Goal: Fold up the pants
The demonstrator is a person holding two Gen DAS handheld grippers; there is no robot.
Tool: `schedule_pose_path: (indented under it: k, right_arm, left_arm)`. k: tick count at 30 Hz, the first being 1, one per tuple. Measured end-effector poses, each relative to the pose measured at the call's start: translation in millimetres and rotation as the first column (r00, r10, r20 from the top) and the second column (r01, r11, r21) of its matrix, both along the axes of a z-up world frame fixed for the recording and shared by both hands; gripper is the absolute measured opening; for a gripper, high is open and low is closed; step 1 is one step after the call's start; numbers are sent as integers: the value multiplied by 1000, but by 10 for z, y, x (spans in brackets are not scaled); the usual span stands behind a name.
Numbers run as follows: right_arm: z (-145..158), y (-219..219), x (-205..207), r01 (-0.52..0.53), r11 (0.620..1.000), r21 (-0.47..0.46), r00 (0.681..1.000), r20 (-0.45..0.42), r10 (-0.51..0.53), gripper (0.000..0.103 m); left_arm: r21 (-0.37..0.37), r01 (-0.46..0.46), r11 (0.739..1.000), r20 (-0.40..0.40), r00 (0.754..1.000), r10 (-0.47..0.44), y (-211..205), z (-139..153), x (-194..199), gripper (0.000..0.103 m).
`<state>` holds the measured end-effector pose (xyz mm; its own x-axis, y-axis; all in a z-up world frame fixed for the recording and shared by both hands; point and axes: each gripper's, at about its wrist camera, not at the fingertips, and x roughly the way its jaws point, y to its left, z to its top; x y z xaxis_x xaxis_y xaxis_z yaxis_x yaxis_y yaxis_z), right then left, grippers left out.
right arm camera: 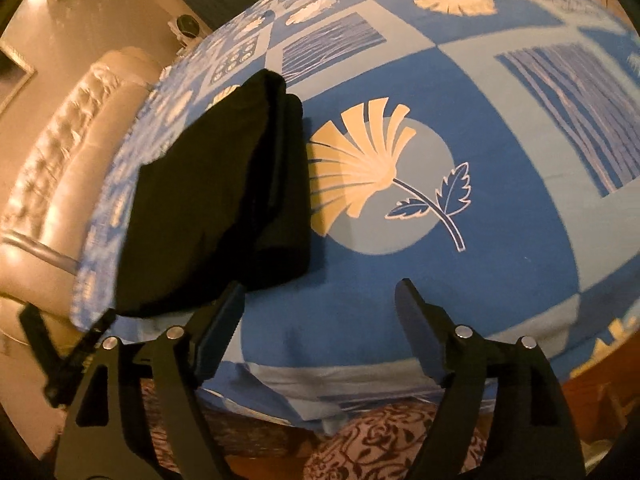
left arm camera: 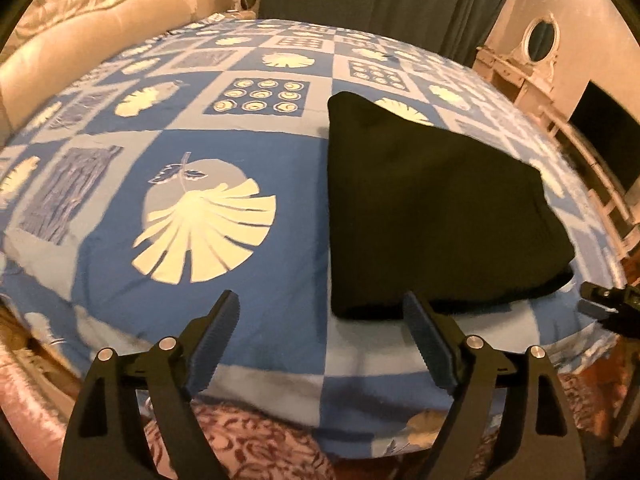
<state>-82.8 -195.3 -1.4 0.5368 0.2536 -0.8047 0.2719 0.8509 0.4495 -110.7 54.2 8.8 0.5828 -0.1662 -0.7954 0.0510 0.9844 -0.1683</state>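
Both claws wide apart, nothing between the fingers on either side.

Left claw (left arm camera: pixel 320 320): spread wide, empty, hanging over the near edge of the bed (left arm camera: pixel 280 360). Its right finger overlaps the near hem of the pants (left arm camera: pixel 432 208) in the left wrist view; can't tell if it actually touches the fabric. Left finger is over bare bedspread.

Right claw (right arm camera: pixel 320 300): also spread wide, empty. Its left finger sits right at the near corner of the pants (right arm camera: pixel 216 200) in the right wrist view; contact unclear. Right finger over bare bedspread (right arm camera: pixel 520 240).

Pants: black, folded into a compact stack with layered edges visible, lying flat on the blue patterned bedspread near the front edge of the bed, between the two claws. The tip of the other claw shows at the frame edge in each view.

Padded headboard (left arm camera: pixel 80 40) at the far left.
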Motion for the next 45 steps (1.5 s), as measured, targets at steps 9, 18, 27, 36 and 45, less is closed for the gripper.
schedule_pose_path:
  k: [9, 18, 27, 36, 45]
  right_arm:
    - [188, 341, -133, -17, 989, -150, 997, 67, 27, 83]
    - [210, 558, -167, -47, 978, -203, 993, 98, 68, 84]
    - [187, 582, -124, -47, 973, -226, 993, 99, 70, 84]
    - [168, 584, -115, -53, 972, -231, 993, 91, 76, 84]
    - [156, 592, -106, -60, 971, -233, 993, 85, 82, 84]
  left_arm:
    - [59, -19, 998, 58, 998, 16, -159, 97, -237, 83]
    - [53, -50, 997, 90, 995, 45, -196, 99, -297, 83]
    - [52, -76, 996, 121, 990, 69, -166, 135, -297, 83]
    - [54, -52, 997, 110, 993, 46, -222, 113, -304, 83]
    - [54, -45, 997, 113, 993, 39, -259, 114, -320, 83]
